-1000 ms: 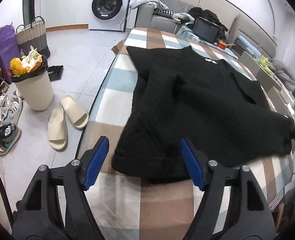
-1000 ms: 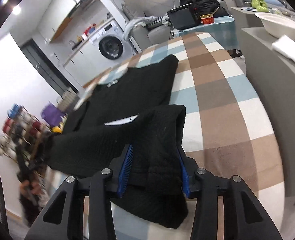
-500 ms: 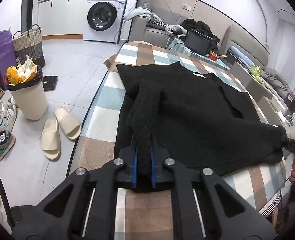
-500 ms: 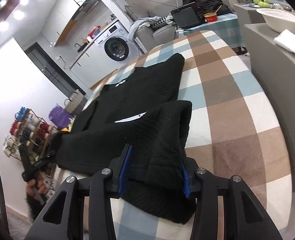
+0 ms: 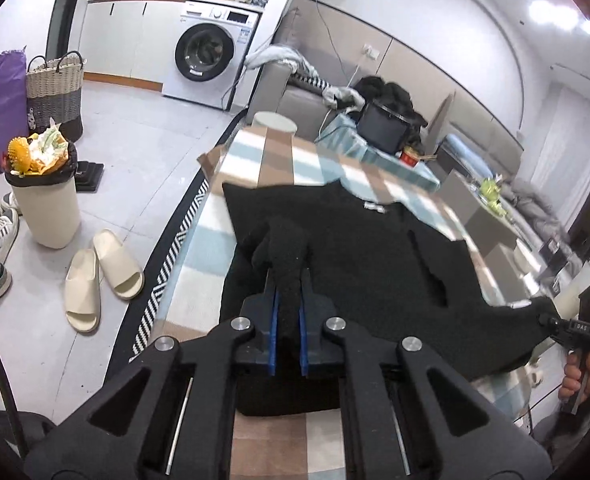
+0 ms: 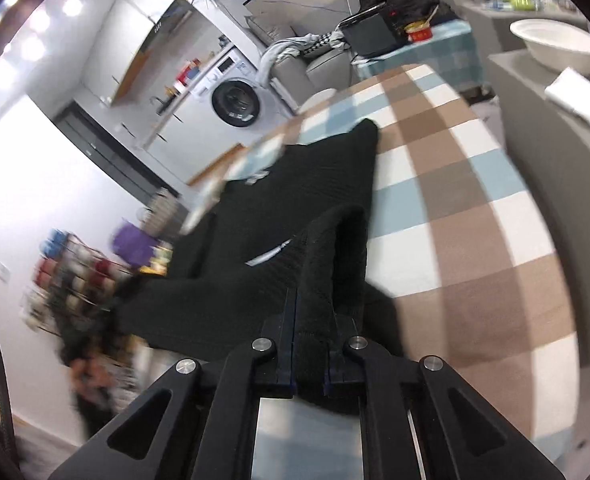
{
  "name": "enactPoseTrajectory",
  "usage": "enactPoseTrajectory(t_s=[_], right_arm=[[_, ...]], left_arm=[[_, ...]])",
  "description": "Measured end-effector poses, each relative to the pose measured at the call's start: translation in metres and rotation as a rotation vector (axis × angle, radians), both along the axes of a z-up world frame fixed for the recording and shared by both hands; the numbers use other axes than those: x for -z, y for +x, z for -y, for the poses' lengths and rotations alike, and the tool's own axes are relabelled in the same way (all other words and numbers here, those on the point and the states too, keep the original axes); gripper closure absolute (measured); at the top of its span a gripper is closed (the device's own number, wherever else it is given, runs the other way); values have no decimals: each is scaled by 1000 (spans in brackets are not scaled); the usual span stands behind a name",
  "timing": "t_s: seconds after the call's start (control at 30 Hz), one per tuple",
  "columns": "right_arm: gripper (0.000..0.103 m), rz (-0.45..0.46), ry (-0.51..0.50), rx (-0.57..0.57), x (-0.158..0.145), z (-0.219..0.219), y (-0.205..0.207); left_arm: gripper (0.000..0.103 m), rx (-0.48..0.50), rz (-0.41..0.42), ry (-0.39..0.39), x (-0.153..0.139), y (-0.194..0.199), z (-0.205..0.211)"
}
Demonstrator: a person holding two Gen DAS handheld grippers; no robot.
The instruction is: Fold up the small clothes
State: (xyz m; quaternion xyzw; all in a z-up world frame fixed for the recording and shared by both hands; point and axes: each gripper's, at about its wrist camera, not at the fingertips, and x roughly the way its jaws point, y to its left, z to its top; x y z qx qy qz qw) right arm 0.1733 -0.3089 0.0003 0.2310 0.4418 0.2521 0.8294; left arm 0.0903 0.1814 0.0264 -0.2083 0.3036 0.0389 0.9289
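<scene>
A black knitted sweater [image 5: 359, 248] lies spread on the checked tablecloth [image 5: 255, 160]. My left gripper [image 5: 287, 320] is shut on a bunched fold at the sweater's near left hem and holds it raised off the table. My right gripper [image 6: 309, 352] is shut on a thick fold of the same sweater [image 6: 327, 184] at its other near corner, also raised. The right gripper also shows at the right edge of the left wrist view [image 5: 575, 328], gripping the sweater's corner. The sweater's near edge hangs between the two grippers.
The table's left edge drops to a floor with slippers [image 5: 99, 276], a full bin [image 5: 45, 200] and shoes. A sofa [image 5: 295, 92], a black box [image 5: 383, 128] and a washing machine [image 5: 207, 64] stand beyond. A grey counter with a white bowl [image 6: 555, 44] flanks the table's right.
My left gripper went from open around the hem to shut on it and lifted it. My right gripper squeezed tighter on its fold and rose; the sweater's near edge came up.
</scene>
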Motion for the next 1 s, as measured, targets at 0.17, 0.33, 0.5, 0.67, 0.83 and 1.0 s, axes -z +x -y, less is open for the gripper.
enactPoseTrajectory(t_s=[0.17,0.33,0.5,0.67,0.83,1.0], right_arm=[[95,-4,-111,-45,-12,-14,-2],[84,-82,-24,-40,25,-9,-9],[88,-76,26,22,49,-3,-11],[97,-5,71,34,37,-3,-16],[97,117,105,38,-10,-5,-12],[97,160,133,74,-43,-10,20]], left_arm=[[98,2,9,17,-11,-5,-2],[98,-3,-36,9,6,-11,3],[98,-17,-64,-2,26,-16,2],[98,-16,-35,-4,24,-26,6],[98,-9,35,-10,-3,-29,2],[98,-18,90,-15,-34,-4,-10]])
